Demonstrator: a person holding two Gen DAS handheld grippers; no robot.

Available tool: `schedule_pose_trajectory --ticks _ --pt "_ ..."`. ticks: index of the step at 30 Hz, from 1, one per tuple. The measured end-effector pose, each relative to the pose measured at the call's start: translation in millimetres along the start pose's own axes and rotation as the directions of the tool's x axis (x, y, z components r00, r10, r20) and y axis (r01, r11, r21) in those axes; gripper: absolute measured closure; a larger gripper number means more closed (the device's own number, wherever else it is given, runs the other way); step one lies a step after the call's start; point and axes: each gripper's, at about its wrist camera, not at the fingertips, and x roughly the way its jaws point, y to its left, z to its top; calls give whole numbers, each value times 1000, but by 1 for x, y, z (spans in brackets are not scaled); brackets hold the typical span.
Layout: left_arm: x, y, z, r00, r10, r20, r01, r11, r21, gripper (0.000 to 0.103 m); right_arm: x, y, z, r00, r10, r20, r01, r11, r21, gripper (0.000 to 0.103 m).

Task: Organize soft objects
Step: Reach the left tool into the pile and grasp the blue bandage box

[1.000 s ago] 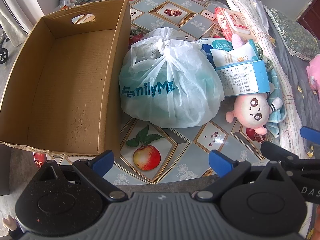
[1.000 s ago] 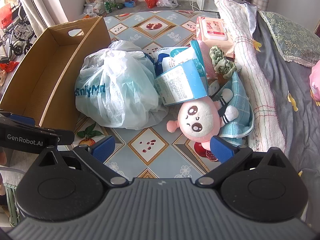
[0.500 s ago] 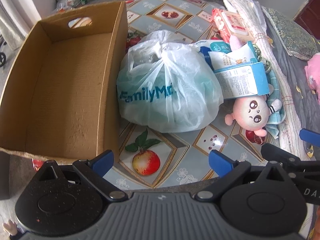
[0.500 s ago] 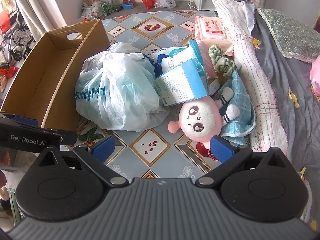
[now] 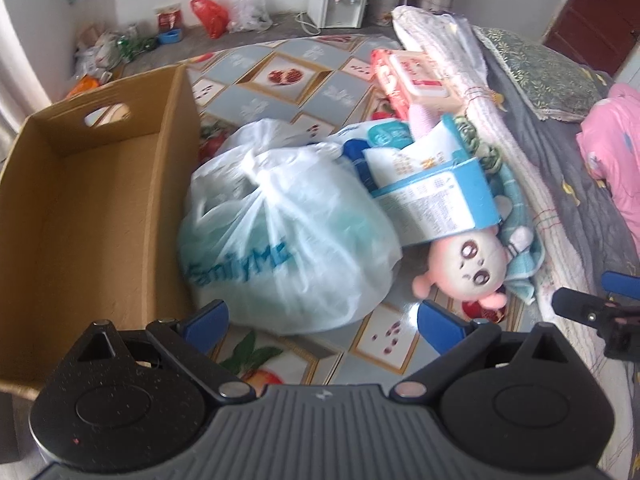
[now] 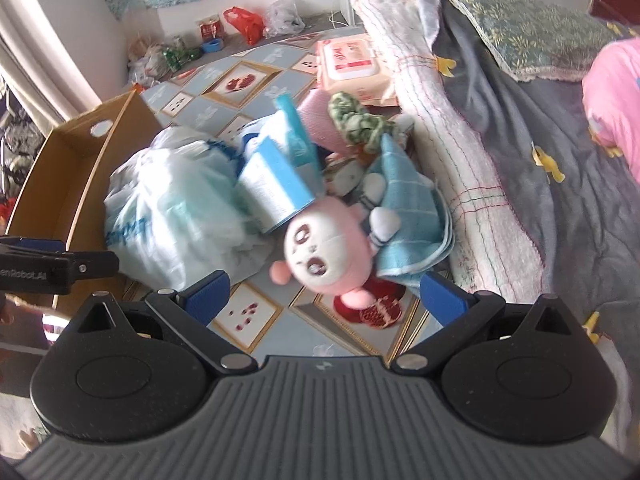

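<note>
A tied white plastic bag (image 5: 288, 236) with blue lettering lies on the patterned mat beside an empty cardboard box (image 5: 92, 216). A pink plush doll (image 5: 472, 268) lies right of the bag, on a light blue towel (image 5: 520, 216) and under a blue and white packet (image 5: 436, 204). My left gripper (image 5: 322, 322) is open just in front of the bag. My right gripper (image 6: 324, 292) is open with the doll (image 6: 328, 248) close between its fingers, not gripped. The bag (image 6: 176, 212), the packet (image 6: 276, 184), the towel (image 6: 408, 220) and the box (image 6: 72, 168) show in the right wrist view too.
A pink wet-wipe pack (image 6: 352, 64) and a green knotted cloth (image 6: 356, 124) lie behind the pile. A rolled white blanket (image 6: 452, 160) and a grey bed cover (image 6: 568, 184) run along the right. Bags and clutter sit by the far wall (image 5: 208, 20).
Both grippers have moved forward and tilted up. The left now sits close to the bag, the right close over the doll. Both stay open.
</note>
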Motion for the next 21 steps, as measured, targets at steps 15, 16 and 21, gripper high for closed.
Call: schedule_pose_trajectory --ticks 15,16,21 --pt "24 -16 77 999 -52 8 53 988 -144 9 68 -30 62 960 277 -35 -278 960 -17 12" --pt "28 -15 82 998 -60 -12 57 983 -173 9 71 -28 66 952 305 -35 -306 951 -36 13" --pt "44 -8 94 995 -90 -50 70 947 -315 29 84 -21 86 921 387 -49 -390 914 -110 32"
